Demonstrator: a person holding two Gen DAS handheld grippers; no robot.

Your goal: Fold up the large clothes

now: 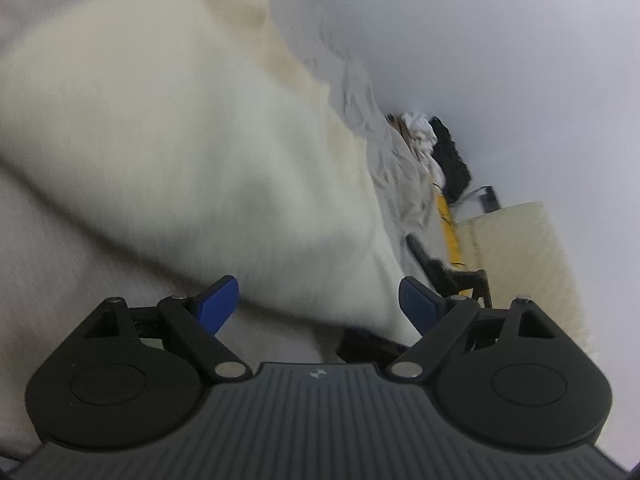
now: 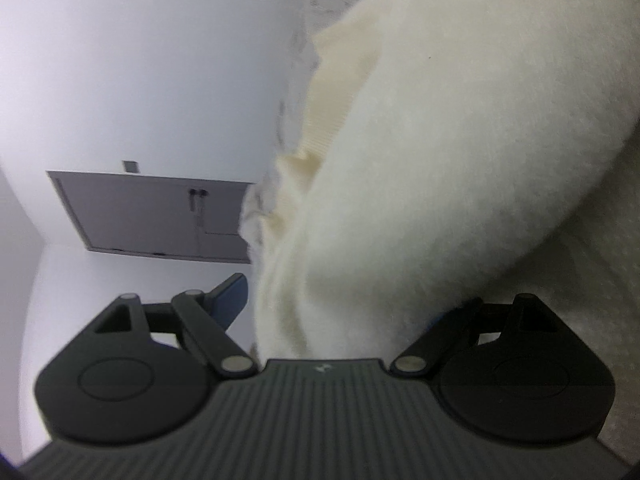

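Observation:
A large cream fleecy garment point(image 1: 180, 140) lies spread on a pale textured surface point(image 1: 52, 280), blurred in this view. My left gripper point(image 1: 320, 304) is open, its blue pads point(image 1: 220, 304) wide apart, with the garment's near edge lying loosely between them. In the right wrist view the same garment point(image 2: 440, 160) fills the right half, with a ribbed cream band point(image 2: 332, 112) along its edge. My right gripper point(image 2: 332, 312) stands open around a thick fold of it. The left blue pad point(image 2: 230, 300) sits just clear of the cloth, and the right pad is mostly hidden behind it.
A heap of crumpled white and black clothes point(image 1: 428, 140) lies beyond the garment, beside a yellow strip point(image 1: 450, 228) and a black frame point(image 1: 444, 276). A cream folded cloth point(image 1: 520, 264) is at the right. A grey door point(image 2: 152, 216) stands in the white wall.

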